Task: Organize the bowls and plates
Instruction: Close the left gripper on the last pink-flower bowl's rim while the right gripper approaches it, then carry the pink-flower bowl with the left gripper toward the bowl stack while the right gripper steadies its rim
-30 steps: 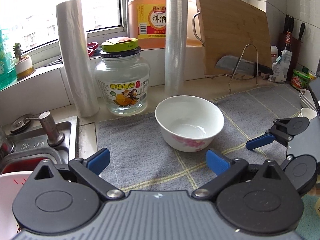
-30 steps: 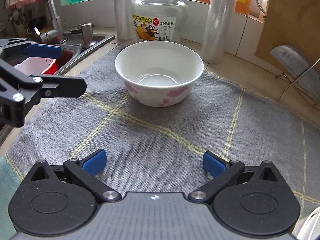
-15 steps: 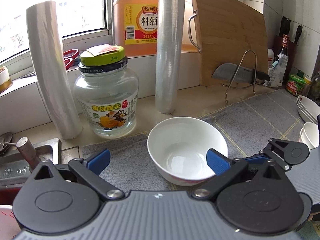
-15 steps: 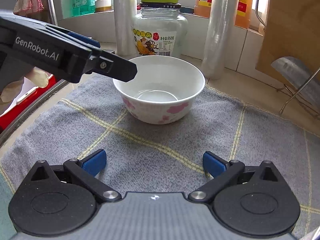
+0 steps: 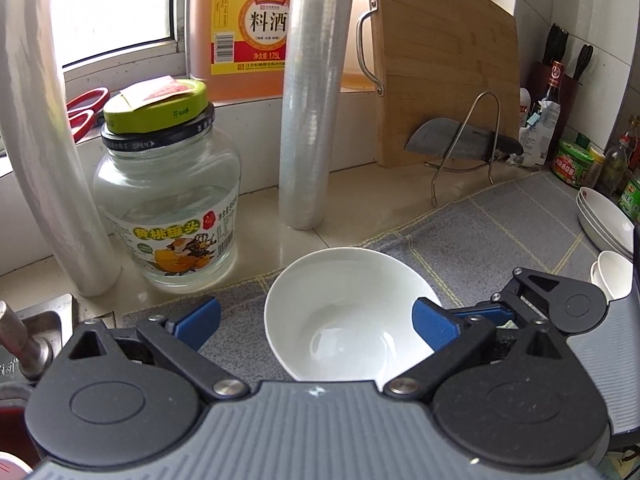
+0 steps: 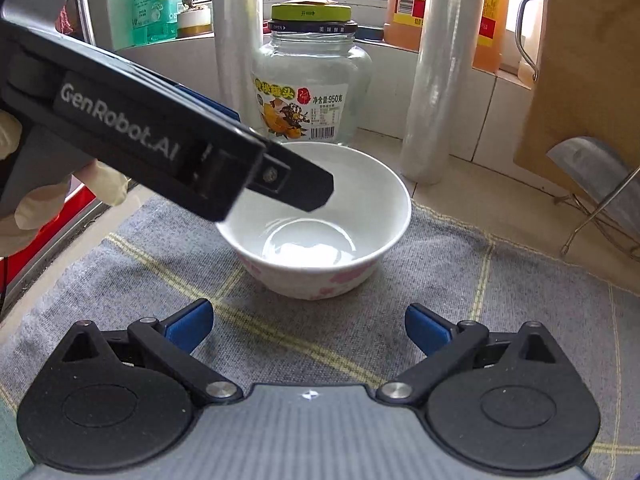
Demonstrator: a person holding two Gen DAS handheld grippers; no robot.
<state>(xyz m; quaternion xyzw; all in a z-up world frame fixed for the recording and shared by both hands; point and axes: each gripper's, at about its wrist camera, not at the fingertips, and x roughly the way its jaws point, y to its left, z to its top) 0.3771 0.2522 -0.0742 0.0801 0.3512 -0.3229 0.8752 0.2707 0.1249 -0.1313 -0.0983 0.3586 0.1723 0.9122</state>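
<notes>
A white bowl (image 5: pixel 344 312) with pink flowers on its outer wall (image 6: pixel 320 240) stands on the grey mat. My left gripper (image 5: pixel 316 320) is open and straddles the bowl's left rim: its right pad is over the inside, its left pad outside. In the right wrist view the left gripper (image 6: pixel 160 140) reaches over the bowl from the left. My right gripper (image 6: pixel 306 326) is open and empty, low over the mat just in front of the bowl. Stacked white plates (image 5: pixel 604 216) and small white bowls (image 5: pixel 612 276) sit at the far right.
Behind the bowl stand a glass jar with a green lid (image 5: pixel 168 200), two rolls of cling film (image 5: pixel 308 112), a large orange bottle (image 5: pixel 244 20) and a wooden cutting board (image 5: pixel 440 64) with a cleaver on a wire rack (image 5: pixel 464 144). The sink (image 5: pixel 32 340) lies at the left.
My left gripper has moved forward and down to the bowl, its fingers now either side of the left rim. My right gripper has come slightly closer to the bowl.
</notes>
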